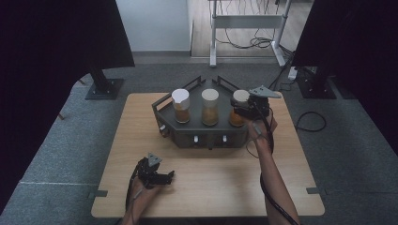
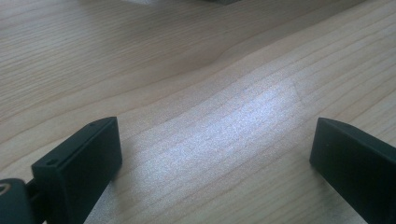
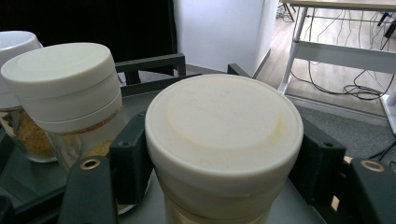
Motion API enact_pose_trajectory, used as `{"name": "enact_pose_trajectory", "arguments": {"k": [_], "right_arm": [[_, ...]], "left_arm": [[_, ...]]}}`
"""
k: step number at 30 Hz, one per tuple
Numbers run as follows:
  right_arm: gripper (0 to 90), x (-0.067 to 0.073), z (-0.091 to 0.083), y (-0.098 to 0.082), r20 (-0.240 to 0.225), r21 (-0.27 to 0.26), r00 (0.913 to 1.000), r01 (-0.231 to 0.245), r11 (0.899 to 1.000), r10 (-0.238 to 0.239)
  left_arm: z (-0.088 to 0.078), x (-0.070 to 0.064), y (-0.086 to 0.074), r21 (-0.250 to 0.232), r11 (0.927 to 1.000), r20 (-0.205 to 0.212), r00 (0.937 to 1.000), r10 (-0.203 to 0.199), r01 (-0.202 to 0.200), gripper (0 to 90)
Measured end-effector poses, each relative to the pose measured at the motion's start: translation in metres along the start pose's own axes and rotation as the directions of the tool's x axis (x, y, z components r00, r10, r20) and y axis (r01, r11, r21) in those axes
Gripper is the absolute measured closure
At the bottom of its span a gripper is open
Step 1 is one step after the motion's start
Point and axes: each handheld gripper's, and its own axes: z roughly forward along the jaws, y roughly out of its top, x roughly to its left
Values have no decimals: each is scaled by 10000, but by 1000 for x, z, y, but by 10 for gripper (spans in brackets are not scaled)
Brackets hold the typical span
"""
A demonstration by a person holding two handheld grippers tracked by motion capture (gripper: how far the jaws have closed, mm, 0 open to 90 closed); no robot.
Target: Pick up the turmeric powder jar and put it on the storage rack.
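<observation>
You are clamping right gripper (image 3: 219, 154) around white lid of rightmost clear glass spice jar (image 3: 223, 140), jaws hugging both sides, pads apparently pressing. Jar is standing in right slot of dark grey metal rack (image 1: 187, 133), beside middle white-lidded jar (image 3: 65, 93). Left gripper (image 2: 212, 158) is idling wide open, holding nothing, over pale wooden table (image 2: 187, 70), keeping clear.

No lettering, label, brand or number can be read anywhere — jar lids and rack are plain.
</observation>
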Motion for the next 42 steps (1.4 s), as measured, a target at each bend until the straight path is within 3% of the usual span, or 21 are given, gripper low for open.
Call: {"name": "enact_pose_trajectory", "arguments": {"k": [11, 16, 42], "right_arm": [[73, -3, 4, 1, -289, -36, 9994, 205, 9998, -206], [14, -5, 6, 2, -378, 69, 9992, 138, 9999, -135], [0, -5, -10, -4, -399, -94, 9992, 93, 9999, -96]], "left_arm": [[0, 0, 0, 0, 10000, -2, 10000, 5, -5, 16], [0, 0, 0, 0, 10000, 0, 10000, 2, -2, 16], [0, 0, 0, -19, 10000, -2, 10000, -15, 15, 16]]}}
